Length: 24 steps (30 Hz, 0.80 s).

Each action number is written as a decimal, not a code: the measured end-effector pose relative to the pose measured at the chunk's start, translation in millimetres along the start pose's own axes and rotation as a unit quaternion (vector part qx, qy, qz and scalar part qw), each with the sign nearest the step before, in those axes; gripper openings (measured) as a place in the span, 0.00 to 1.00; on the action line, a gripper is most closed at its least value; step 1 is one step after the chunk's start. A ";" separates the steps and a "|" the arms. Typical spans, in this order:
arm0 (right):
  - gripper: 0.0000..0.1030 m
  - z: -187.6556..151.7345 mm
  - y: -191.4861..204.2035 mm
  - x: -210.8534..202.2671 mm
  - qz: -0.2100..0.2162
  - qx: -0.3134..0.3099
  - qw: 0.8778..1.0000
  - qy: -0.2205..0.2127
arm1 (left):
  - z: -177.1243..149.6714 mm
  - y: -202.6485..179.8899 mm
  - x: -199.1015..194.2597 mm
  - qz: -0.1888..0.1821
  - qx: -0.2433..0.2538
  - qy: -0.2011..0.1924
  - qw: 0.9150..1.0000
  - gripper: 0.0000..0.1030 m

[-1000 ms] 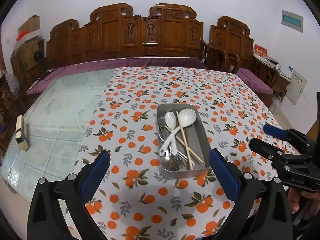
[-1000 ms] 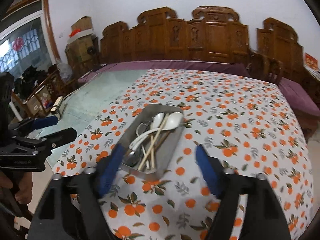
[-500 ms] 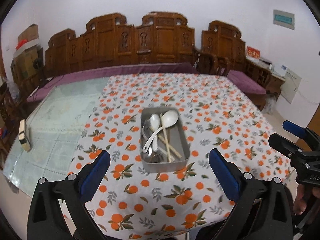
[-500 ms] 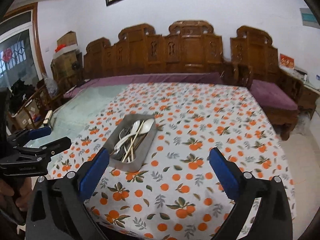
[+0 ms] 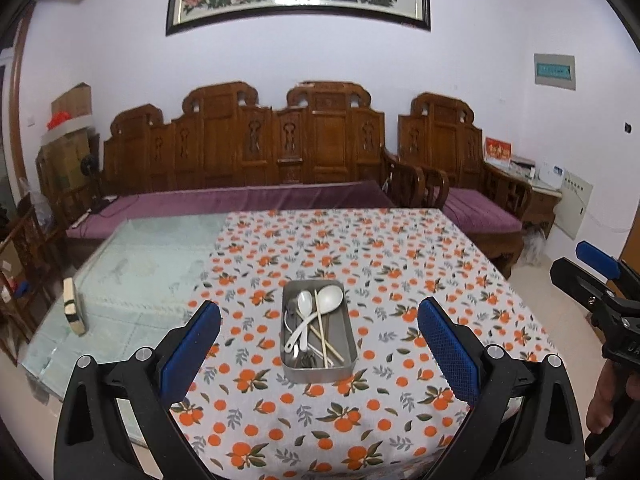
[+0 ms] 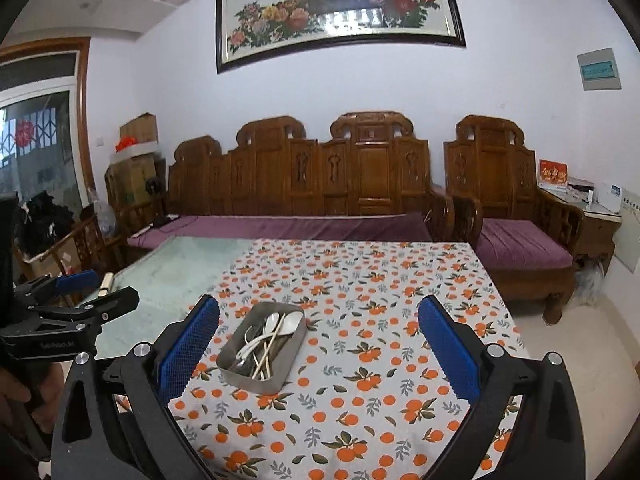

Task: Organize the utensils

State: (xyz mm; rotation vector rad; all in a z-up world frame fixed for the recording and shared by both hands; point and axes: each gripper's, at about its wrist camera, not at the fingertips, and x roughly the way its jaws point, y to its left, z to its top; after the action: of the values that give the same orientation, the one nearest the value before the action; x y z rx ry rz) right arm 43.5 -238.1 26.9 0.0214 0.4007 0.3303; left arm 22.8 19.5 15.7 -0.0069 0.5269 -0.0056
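A metal tray (image 5: 351, 344) sits on the orange-print tablecloth (image 5: 360, 248). It holds white spoons (image 5: 331, 297), wooden chopsticks (image 5: 322, 332) and metal cutlery. It also shows in the right wrist view (image 6: 294, 354). My left gripper (image 5: 319, 344) is open and empty, held back from the tray near the table's front edge. My right gripper (image 6: 318, 346) is open and empty, also held back from the tray. Each gripper shows at the edge of the other's view, the right one (image 5: 592, 276) and the left one (image 6: 84, 296).
The table's left part is bare glass (image 5: 148, 256) with a small block (image 5: 74, 310) on it. A carved wooden bench (image 5: 280, 152) with purple cushions stands behind the table. A wooden armchair (image 6: 516, 216) stands at the right.
Both grippers have pulled back and up from the tray. The tray now looks smaller and farther away. Both stay open and empty.
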 end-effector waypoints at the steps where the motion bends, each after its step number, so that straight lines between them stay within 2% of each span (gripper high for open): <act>1: 0.97 1.3 0.1 -2.5 0.000 -0.001 1.000 -0.003 | 0.9 -0.1 -2.1 0.000 -0.001 -0.003 1.000 0.92; 24: 0.97 1.1 6.1 -7.2 -0.007 -0.001 1.000 -0.005 | 4.6 -1.1 -15.1 0.001 -0.001 -0.015 1.000 0.92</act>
State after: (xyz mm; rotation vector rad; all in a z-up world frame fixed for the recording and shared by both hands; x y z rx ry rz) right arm 35.8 -234.6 31.2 0.0192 0.3906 0.3171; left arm 12.0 18.5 27.3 -0.0089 0.4965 -0.0020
